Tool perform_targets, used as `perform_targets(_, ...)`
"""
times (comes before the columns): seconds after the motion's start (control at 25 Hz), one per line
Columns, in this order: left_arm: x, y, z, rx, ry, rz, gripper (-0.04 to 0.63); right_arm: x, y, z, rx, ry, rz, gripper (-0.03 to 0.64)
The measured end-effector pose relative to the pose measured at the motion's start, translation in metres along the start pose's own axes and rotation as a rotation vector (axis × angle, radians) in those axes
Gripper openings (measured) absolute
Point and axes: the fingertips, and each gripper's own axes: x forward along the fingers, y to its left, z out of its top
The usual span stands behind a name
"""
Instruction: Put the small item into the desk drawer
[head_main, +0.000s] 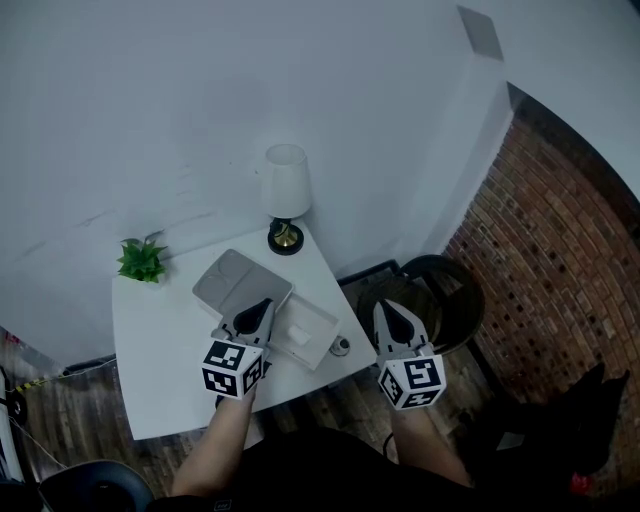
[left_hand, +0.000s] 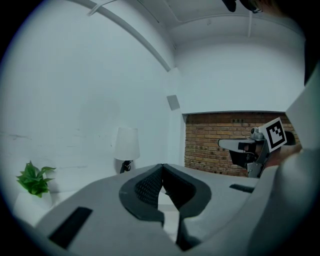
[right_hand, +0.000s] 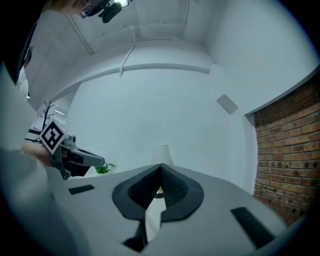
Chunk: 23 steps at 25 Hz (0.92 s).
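Note:
A small round metallic item (head_main: 340, 346) lies near the front right corner of the white desk (head_main: 160, 350). Beside it sits a shallow white open box or drawer-like tray (head_main: 312, 337) with a small white piece inside. My left gripper (head_main: 262, 304) hovers over the desk just left of that tray, jaws shut and empty; in its own view the left gripper's tips (left_hand: 161, 165) meet. My right gripper (head_main: 386, 308) hangs beyond the desk's right edge, shut with nothing in it, and in its own view the right gripper (right_hand: 160, 165) points at the wall.
A white lamp (head_main: 286, 195) stands at the desk's back corner and a small green plant (head_main: 142, 261) at the back left. A grey flat pad (head_main: 240, 280) lies behind the left gripper. A black round bin (head_main: 440, 300) stands on the floor by a brick wall (head_main: 560, 250).

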Motion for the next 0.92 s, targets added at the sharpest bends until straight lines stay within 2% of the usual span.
perform_targets(0.68, -0.011, -0.002, -0.008, -0.022, 0.017, -0.012, 0.009, -0.011, 0.010, -0.001, 0.011, 0.011, 0.007, 0.003)
perform_targets(0.92, -0.011, 0.003, -0.014, 0.026, 0.040, 0.008, 0.009, -0.013, 0.012, -0.003, 0.018, 0.011, 0.005, 0.003)
